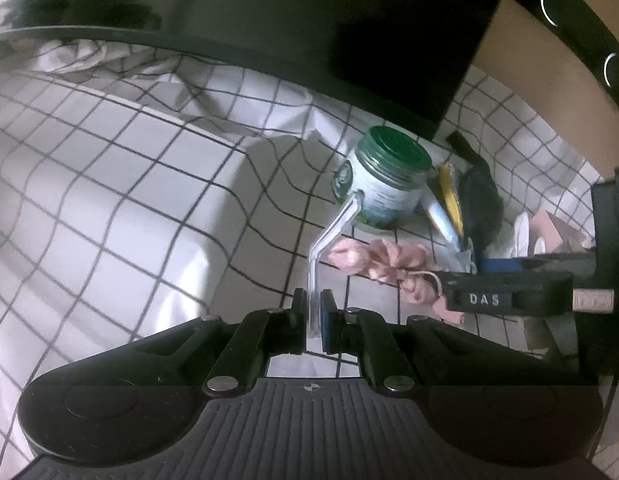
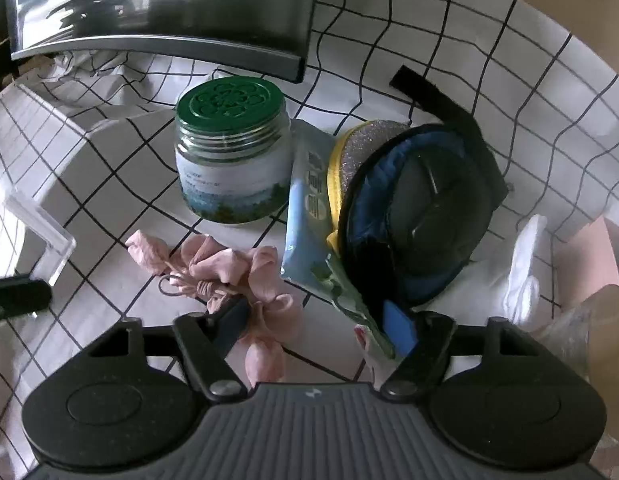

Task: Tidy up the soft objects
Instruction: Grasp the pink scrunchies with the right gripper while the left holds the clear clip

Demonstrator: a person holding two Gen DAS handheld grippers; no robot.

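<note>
The left gripper (image 1: pixel 314 312) is clamped on a clear bent plastic piece (image 1: pixel 329 232); the right gripper (image 2: pixel 317 320), jaws apart, straddles the pink scrunchie (image 2: pixel 229 268) lying on the checked cloth (image 2: pixel 429 40) before the green-lidded jar (image 2: pixel 232 152). Sorting looks barely begun: scrunchie and blue pouch (image 2: pixel 413 216) remain loose

Left claw (image 1: pixel 314 312) clamped tight and angled downward, right claw (image 2: pixel 317 320) angled downward, jaws parted
</note>
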